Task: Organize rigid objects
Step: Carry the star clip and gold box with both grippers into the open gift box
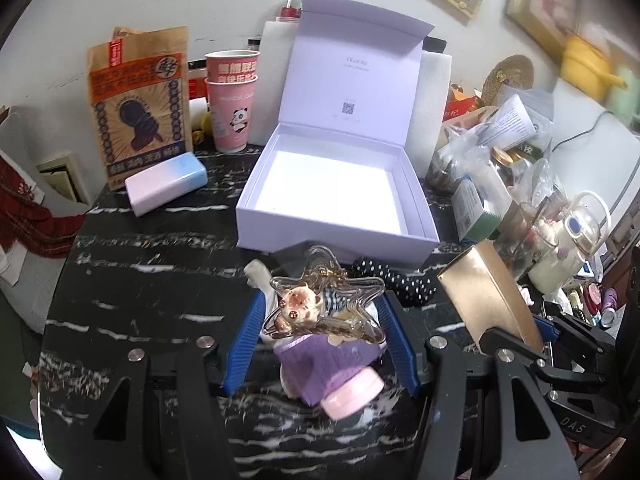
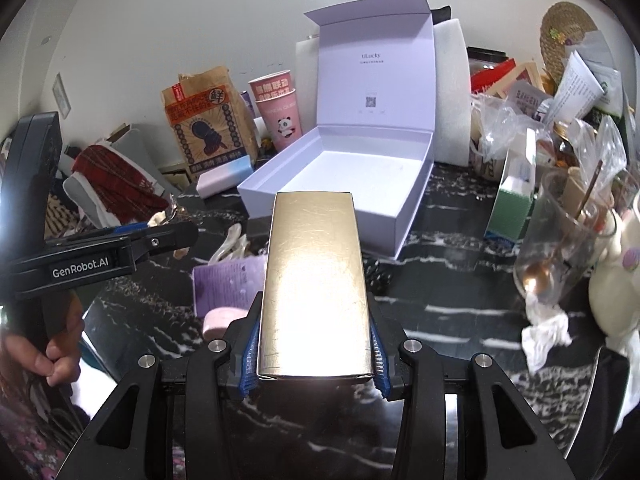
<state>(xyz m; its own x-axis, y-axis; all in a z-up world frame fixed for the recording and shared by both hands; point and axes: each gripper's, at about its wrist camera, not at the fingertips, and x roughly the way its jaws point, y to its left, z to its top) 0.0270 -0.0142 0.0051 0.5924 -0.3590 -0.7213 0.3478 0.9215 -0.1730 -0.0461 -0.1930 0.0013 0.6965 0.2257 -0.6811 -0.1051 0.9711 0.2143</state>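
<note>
An open white box (image 1: 416, 220) with its lid up stands mid-table, and its inside is bare. My left gripper (image 1: 324, 304) is shut on a purple pack with a pink cap (image 1: 320, 368). A clear star-shaped clip with a small cat figure (image 1: 304, 308) lies on top of the pack. It hangs above the table just in front of the box. My right gripper (image 2: 314, 312) is shut on a long gold box (image 2: 316, 260), which points at the white box (image 2: 340, 184). In the left wrist view the gold box (image 1: 488, 296) is at the right. In the right wrist view the purple pack (image 2: 228, 284) is left of it.
Behind the box stand a printed paper bag (image 1: 140, 108), stacked pink cups (image 1: 232, 96) and a pastel power bank (image 1: 166, 184). Bags, jars and a glass (image 2: 568, 232) crowd the right side. A black dotted ribbon (image 1: 404, 284) lies on the black marble table (image 1: 140, 300).
</note>
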